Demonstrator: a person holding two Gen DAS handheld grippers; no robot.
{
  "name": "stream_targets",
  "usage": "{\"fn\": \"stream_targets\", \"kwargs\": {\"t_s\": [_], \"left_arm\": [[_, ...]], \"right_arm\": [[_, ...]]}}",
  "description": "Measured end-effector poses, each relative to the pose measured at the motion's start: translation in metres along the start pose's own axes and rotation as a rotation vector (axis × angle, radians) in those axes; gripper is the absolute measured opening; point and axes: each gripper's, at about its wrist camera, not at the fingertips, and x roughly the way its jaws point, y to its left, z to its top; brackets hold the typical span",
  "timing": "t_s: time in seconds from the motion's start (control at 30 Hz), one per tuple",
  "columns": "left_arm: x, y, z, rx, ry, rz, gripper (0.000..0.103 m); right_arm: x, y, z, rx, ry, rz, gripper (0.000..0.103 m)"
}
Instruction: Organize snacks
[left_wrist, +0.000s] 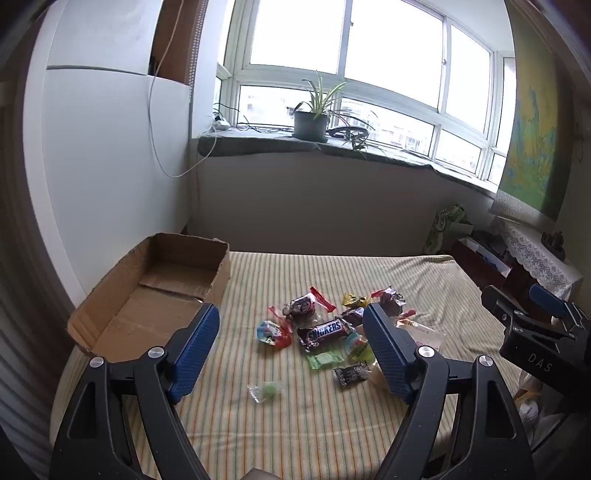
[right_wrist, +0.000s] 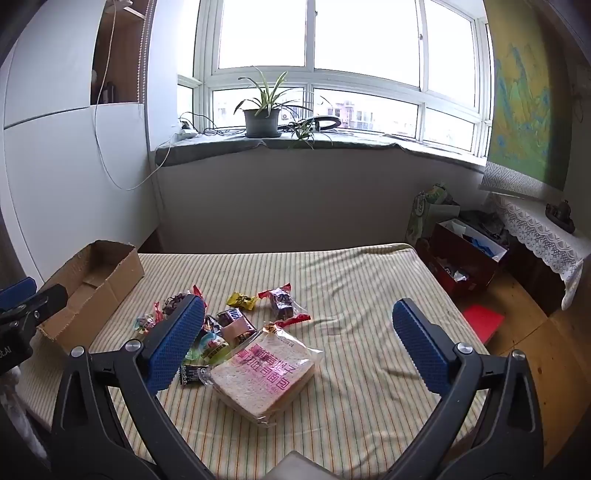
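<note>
Several wrapped snacks lie in a heap on the striped cloth of the table (left_wrist: 295, 424). Among them are a Snickers bar (left_wrist: 324, 331), a green sweet (left_wrist: 325, 360) and a small clear-wrapped sweet (left_wrist: 265, 392) lying apart in front. A bag of sliced bread (right_wrist: 264, 371) lies at the heap's near right edge. An empty cardboard box (left_wrist: 155, 295) stands at the table's left. My left gripper (left_wrist: 291, 347) hovers open above the heap with nothing between its fingers. My right gripper (right_wrist: 299, 343) hangs open over the bread, holding nothing.
A windowsill with a potted plant (right_wrist: 261, 122) and cables runs behind the table. On the floor to the right stand a red box (right_wrist: 465, 258), a green bag (right_wrist: 430, 210) and a lace-covered sideboard (right_wrist: 543, 236). A white cabinet (left_wrist: 110, 155) flanks the left.
</note>
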Motion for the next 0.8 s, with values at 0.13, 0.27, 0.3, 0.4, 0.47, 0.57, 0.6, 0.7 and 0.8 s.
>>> {"fn": "stream_targets", "kwargs": {"t_s": [0.13,0.27,0.3,0.4,0.47,0.57,0.6,0.7,0.8], "left_arm": [[0.003,0.006,0.004,-0.031,0.013,-0.006,0.08],[-0.001,0.005,0.005,-0.043,0.004,0.01,0.08],[-0.002,0.003,0.004,-0.042,0.002,0.009,0.08],[-0.002,-0.003,0.002,-0.028,0.013,0.004,0.08],[-0.003,-0.008,0.001,-0.019,0.016,0.005,0.08],[0.001,-0.001,-0.001,-0.014,0.022,-0.008,0.08],[0.001,-0.002,-0.001,-0.013,0.024,-0.008,0.08],[0.002,-0.002,-0.002,-0.017,0.027,-0.007,0.08],[0.002,-0.003,-0.003,-0.013,0.028,-0.009,0.08]], "right_arm": [[0.002,0.001,0.009,0.0,-0.019,0.014,0.103],[-0.008,0.004,0.006,-0.009,-0.047,0.002,0.103],[-0.009,0.001,0.006,-0.009,-0.045,0.004,0.103],[-0.007,0.005,0.006,-0.009,-0.036,-0.006,0.103],[-0.006,0.003,0.006,-0.002,-0.03,-0.006,0.103],[-0.006,0.001,0.004,0.003,-0.029,-0.007,0.103],[-0.005,0.001,0.003,0.003,-0.028,-0.009,0.103],[-0.005,-0.001,0.002,0.01,-0.025,-0.007,0.103],[-0.006,-0.002,0.002,0.011,-0.028,-0.012,0.103]]}}
